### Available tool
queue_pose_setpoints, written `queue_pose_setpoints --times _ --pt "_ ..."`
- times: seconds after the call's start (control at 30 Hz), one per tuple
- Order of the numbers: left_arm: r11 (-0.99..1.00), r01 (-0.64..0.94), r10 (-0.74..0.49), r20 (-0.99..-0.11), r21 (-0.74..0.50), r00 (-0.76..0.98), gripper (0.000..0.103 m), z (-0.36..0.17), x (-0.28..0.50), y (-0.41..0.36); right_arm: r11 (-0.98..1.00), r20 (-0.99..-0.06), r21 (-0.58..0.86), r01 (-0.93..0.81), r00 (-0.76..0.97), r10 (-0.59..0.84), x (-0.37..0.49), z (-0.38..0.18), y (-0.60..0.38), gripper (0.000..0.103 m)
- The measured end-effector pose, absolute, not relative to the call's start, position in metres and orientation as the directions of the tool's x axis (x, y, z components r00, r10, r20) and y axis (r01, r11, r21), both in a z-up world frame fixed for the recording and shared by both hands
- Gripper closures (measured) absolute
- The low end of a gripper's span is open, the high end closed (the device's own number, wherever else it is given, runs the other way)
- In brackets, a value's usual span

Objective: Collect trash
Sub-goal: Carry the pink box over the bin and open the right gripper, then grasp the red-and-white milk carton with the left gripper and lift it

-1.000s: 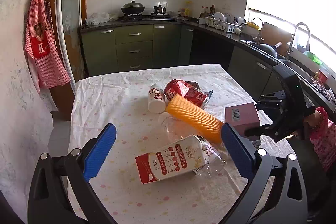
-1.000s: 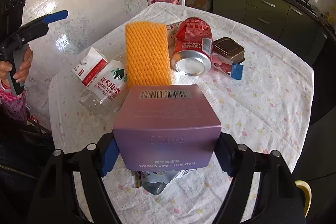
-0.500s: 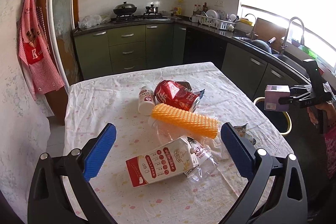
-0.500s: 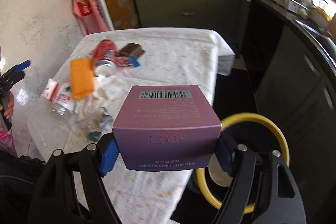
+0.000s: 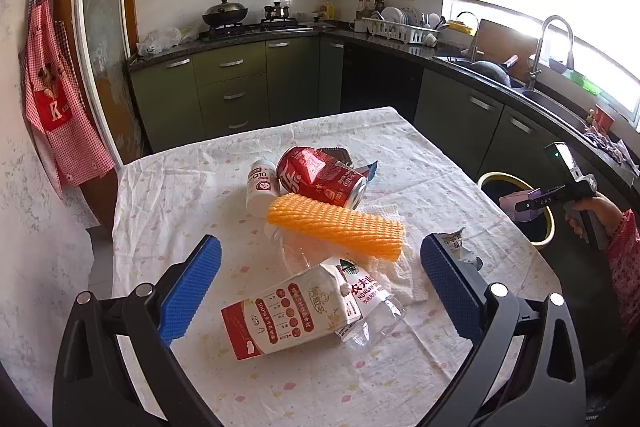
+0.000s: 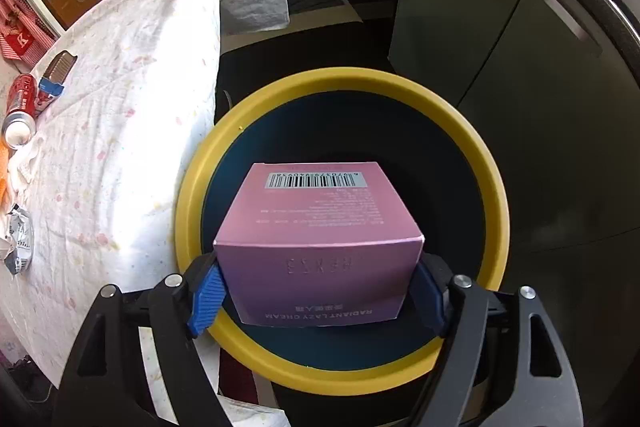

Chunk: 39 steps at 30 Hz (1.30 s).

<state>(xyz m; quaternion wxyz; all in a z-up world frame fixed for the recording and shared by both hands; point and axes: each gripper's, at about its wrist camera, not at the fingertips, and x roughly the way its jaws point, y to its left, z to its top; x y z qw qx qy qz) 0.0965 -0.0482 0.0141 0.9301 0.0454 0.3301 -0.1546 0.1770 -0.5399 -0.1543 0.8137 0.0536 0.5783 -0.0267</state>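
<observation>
The right tool [image 6: 318, 293] grasps the pink cream box [image 6: 320, 239] between its blue pads, directly over the yellow-rimmed bin [image 6: 192, 187] just right of the counter [image 6: 120, 107]. The left tool [image 5: 318, 287] stands released above the milk carton [image 5: 288, 315], orange foam net [image 5: 336, 227] and red can [image 5: 320, 179].

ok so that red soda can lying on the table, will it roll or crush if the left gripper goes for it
The red soda can lies on its side, so a push across it would probably roll it, though the orange foam sleeve and white bottle beside it may block that. Its wall already looks dented, so it is likely empty, light, and easy to crush. The left gripper is open.
</observation>
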Motion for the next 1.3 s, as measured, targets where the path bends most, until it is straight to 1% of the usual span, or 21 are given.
queue_pose_setpoints --times 0.03,0.07,0.13,0.53,0.67,0.77,0.87,0.93,1.03,1.1,1.2,1.27,1.3 --pt "0.948 0.317 -0.257 -0.630 -0.019 0.733 0.005 0.014 0.097 -0.047 0.992 -0.944 0.052 0.118 0.329 0.010 0.179 -0.156 -0.542 0.028" --pt "0.948 0.317 -0.258 -0.631 -0.020 0.732 0.005 0.013 0.098 -0.047 0.990 -0.943 0.047 0.133 0.332 0.000 0.180 -0.157 -0.545 0.024" --pt "0.948 0.318 -0.261 -0.634 -0.025 0.728 0.005 0.012 0.099 -0.047 0.986 -0.937 0.051 0.156 0.349 -0.007 0.180 -0.154 -0.550 0.018" --pt "0.951 0.308 -0.255 -0.652 -0.034 0.714 0.005 -0.001 0.103 -0.037 0.988 -0.896 0.056 0.144 0.444 -0.014 0.138 -0.123 -0.519 0.018" --pt "0.951 0.307 -0.245 -0.669 -0.026 0.702 0.005 -0.009 0.104 -0.030 0.989 -0.886 0.081 0.126 0.464 0.013 0.124 -0.122 -0.507 0.018" --pt "0.953 0.300 -0.244 -0.695 -0.043 0.676 0.005 -0.018 0.106 -0.023 0.991 -0.890 0.075 0.112 0.455 0.016 0.116 -0.120 -0.499 0.018" --pt "0.947 0.308 -0.281 -0.711 -0.095 0.645 0.005 -0.026 0.111 -0.015 0.993 -0.889 0.071 0.094 0.457 0.021 0.115 -0.115 -0.491 0.018" --pt "0.916 0.384 -0.352 -0.696 -0.118 0.626 0.005 -0.028 0.112 -0.013 0.994 -0.888 0.068 0.084 0.459 0.022 0.116 -0.113 -0.488 0.018" --pt "0.857 0.509 -0.419 -0.692 -0.086 0.588 0.005 -0.031 0.114 -0.013 0.996 -0.889 0.063 0.068 0.457 0.025 0.122 -0.112 -0.482 0.018" --pt "0.806 0.590 -0.443 -0.705 -0.044 0.554 0.005 -0.032 0.116 -0.016 0.997 -0.891 0.058 0.058 0.454 0.025 0.123 -0.112 -0.478 0.018" --pt "0.717 0.693 -0.429 -0.737 0.074 0.522 0.005 -0.040 0.115 -0.023 0.997 -0.895 0.051 0.053 0.446 0.022 0.125 -0.112 -0.472 0.018" --pt "0.651 0.738 -0.395 -0.753 0.175 0.526 0.005 -0.048 0.113 -0.027 0.997 -0.898 0.047 0.054 0.440 0.019 0.127 -0.112 -0.469 0.018" --pt "0.620 0.757 -0.385 -0.760 0.207 0.523 0.005 -0.052 0.114 -0.028 0.998 -0.900 0.044 0.055 0.436 0.016 0.127 -0.113 -0.468 0.018"
